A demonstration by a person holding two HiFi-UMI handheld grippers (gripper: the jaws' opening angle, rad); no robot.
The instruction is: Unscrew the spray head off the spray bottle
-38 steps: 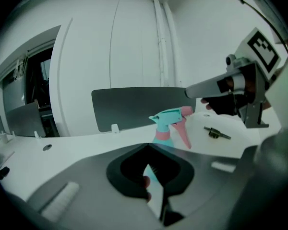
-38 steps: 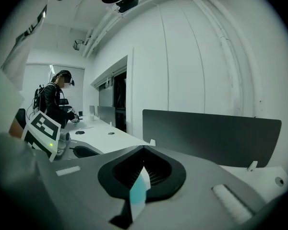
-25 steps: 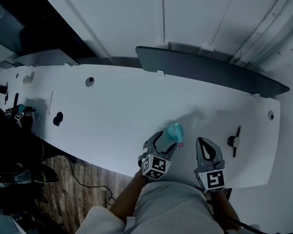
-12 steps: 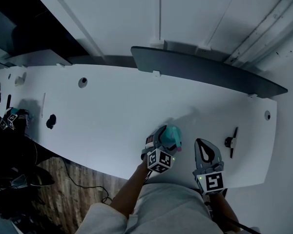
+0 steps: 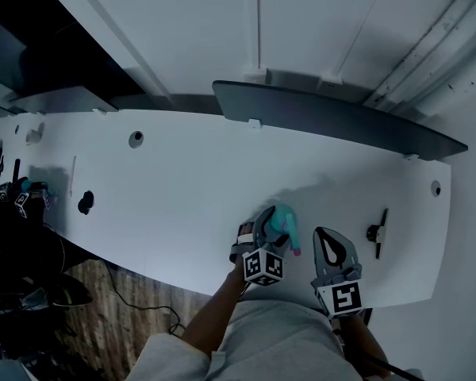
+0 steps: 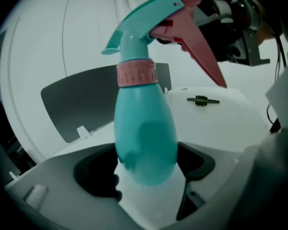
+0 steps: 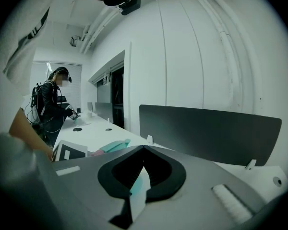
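A teal spray bottle (image 6: 145, 133) with a pink collar (image 6: 137, 74), a teal spray head (image 6: 143, 19) and a pink trigger (image 6: 198, 44) stands on the white desk (image 5: 182, 181). In the head view the spray bottle (image 5: 285, 221) is near the desk's front edge. My left gripper (image 6: 147, 150) has its jaws on both sides of the bottle's body; they have just been closing and touch it left and right. To the right of the bottle my right gripper (image 5: 325, 233) is shut and holds nothing. The right gripper (image 7: 143, 150) points over the desk.
A small black tool (image 5: 377, 232) lies on the desk right of my right gripper. A dark divider panel (image 5: 333, 117) stands along the back edge. Cable holes (image 5: 136, 139) pierce the desk. Another person (image 7: 56, 104) works at the far left end.
My left gripper has moved right to the bottle and rolled; its jaws, beside the bottle before, now enclose its body. The right gripper has kept still.
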